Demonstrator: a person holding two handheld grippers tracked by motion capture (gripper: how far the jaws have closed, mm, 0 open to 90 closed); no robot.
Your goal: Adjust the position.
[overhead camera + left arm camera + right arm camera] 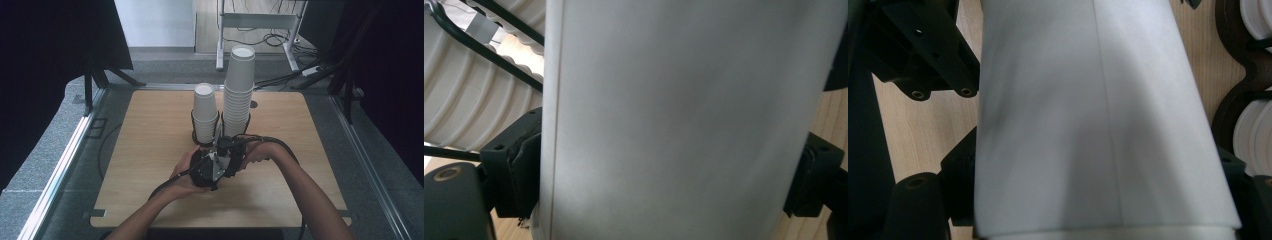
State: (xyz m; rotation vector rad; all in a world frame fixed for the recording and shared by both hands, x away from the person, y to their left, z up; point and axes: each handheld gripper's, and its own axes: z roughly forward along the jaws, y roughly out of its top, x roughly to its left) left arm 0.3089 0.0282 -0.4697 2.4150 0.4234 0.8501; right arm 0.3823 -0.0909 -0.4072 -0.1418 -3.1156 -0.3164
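A white paper cup (684, 115) stands between the jaws of my left gripper (664, 185), whose pads press on both of its sides. That cup (1098, 125) also lies between the jaws of my right gripper (1098, 185), and both jaws touch its walls. In the high view the two grippers meet at the table's middle, the left gripper (206, 172) nearer the front edge and the right gripper (232, 150) just behind it. Hands and gripper bodies hide the cup there.
A black wire holder (194, 134) keeps a short stack of paper cups (205, 112) and a tall stack (238, 90) just behind the grippers. The wooden table (150, 150) has bare room left, right and in front. Cables and a desk frame (260, 22) lie beyond.
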